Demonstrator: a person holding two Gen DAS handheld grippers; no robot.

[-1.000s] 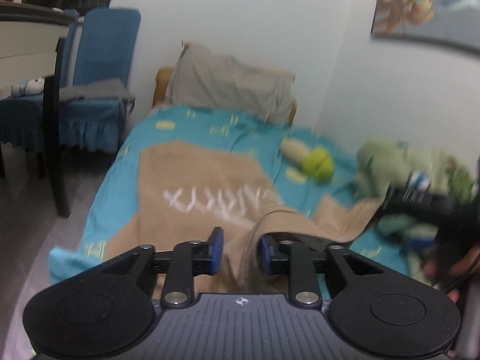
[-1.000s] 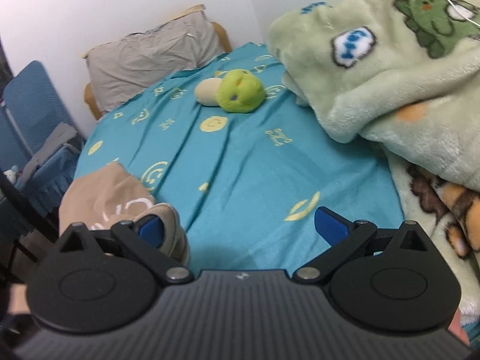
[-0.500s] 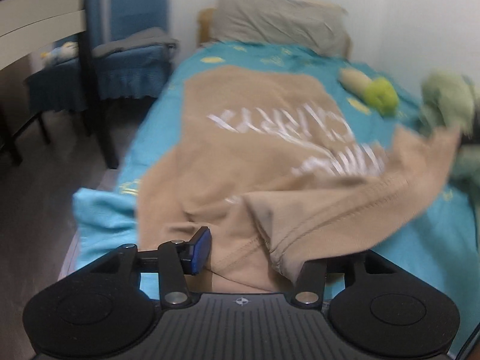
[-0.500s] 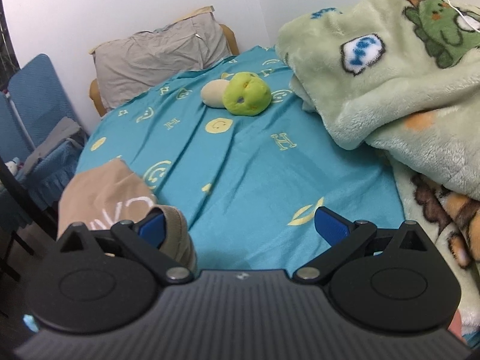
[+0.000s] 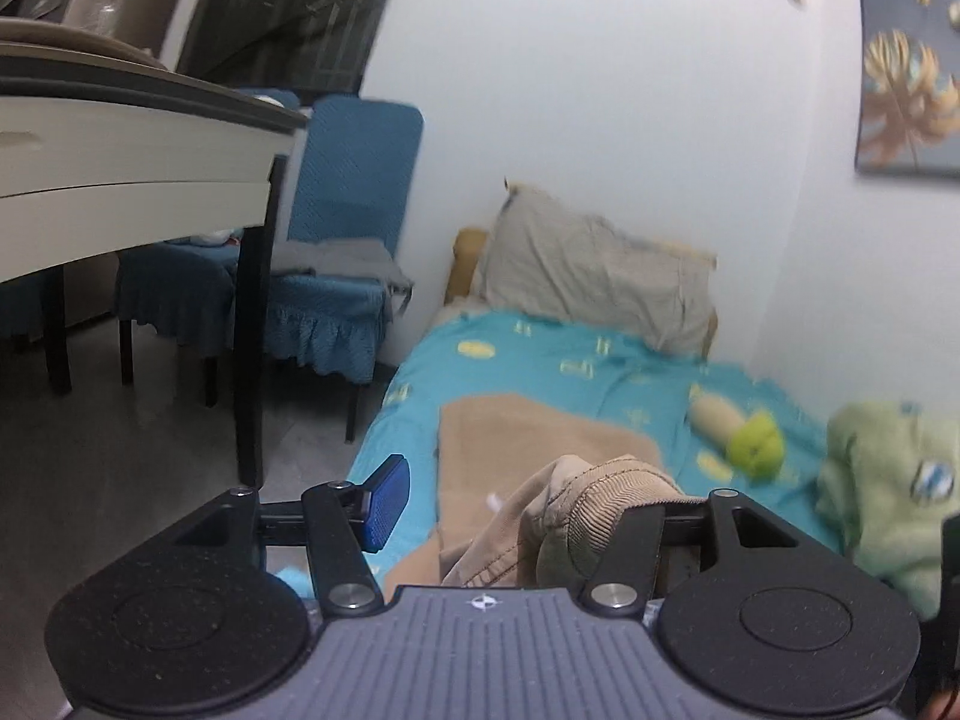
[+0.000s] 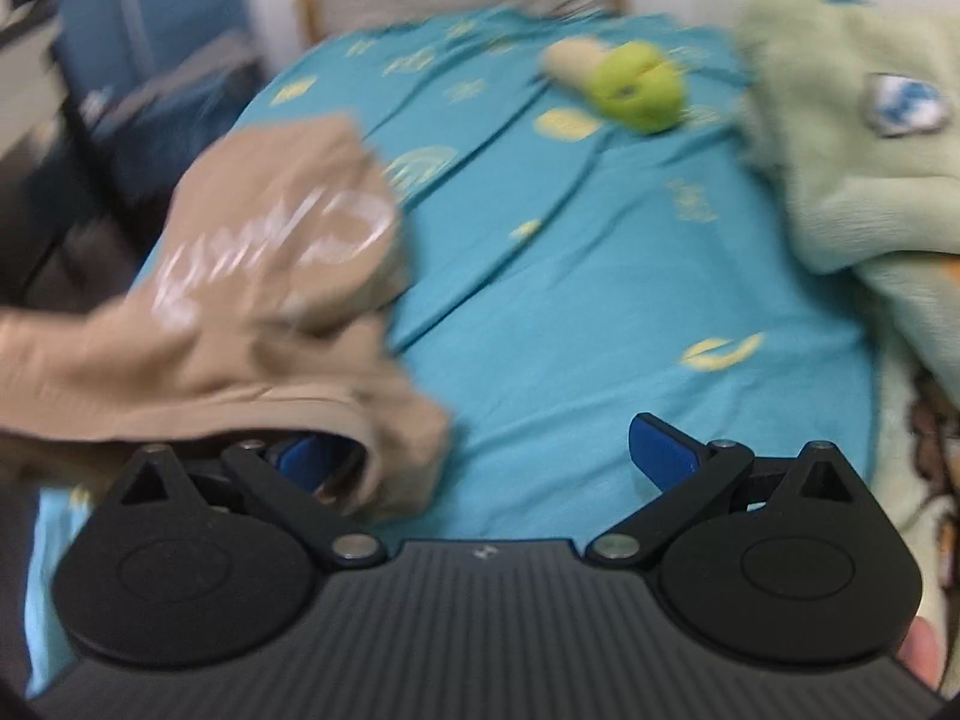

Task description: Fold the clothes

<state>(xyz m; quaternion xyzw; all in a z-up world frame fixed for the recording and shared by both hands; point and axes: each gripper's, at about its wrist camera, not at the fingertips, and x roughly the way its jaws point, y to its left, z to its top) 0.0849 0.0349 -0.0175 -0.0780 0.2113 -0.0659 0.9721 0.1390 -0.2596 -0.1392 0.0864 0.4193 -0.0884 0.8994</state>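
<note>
A tan shirt with white lettering lies on the teal bed sheet. My left gripper is open; the shirt's ribbed hem is bunched over its right finger and hides that pad, while the left blue pad is bare. In the right wrist view the shirt is crumpled at the left, blurred by motion. My right gripper is open wide; cloth drapes over its left finger, and the right pad hangs over bare sheet.
A grey pillow leans at the bed head. A green plush toy and a pale green fleece blanket lie on the right of the bed. A blue-covered chair and a white table stand left of the bed.
The left gripper has opened wide and tilted up towards the wall, with the hem still draped over its right finger. The right view has swung left, and more shirt now bunches at its left finger.
</note>
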